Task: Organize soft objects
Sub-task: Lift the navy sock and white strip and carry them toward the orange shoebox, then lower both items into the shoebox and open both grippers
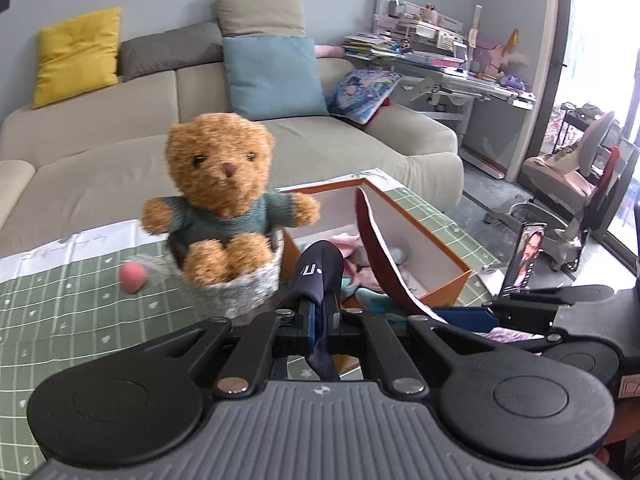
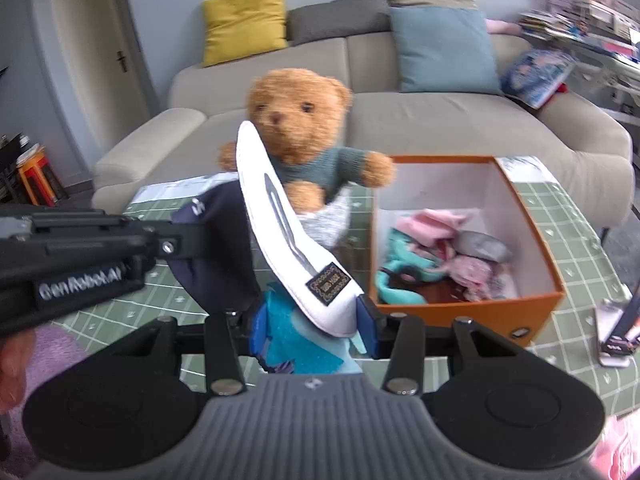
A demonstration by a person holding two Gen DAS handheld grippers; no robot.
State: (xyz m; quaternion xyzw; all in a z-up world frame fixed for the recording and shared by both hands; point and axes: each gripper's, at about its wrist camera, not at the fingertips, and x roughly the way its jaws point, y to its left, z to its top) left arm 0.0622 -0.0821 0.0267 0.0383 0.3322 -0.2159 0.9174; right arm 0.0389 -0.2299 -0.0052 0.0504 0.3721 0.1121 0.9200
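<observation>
Left gripper clamps navy sock, right gripper pinches white insole; carry both over orange box, release low

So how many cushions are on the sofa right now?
5: yellow cushion far left, grey cushion beside it, beige cushion on top, blue cushion centre, patterned cushion at right. Others may be hidden.

Beige sofa stands behind the bench, which is covered by a green grid-patterned cloth. On the sofa: yellow cushion, grey cushion, blue cushion. Cluttered desk at right. Phone propped upright, screen lit. Closed door at left.
</observation>
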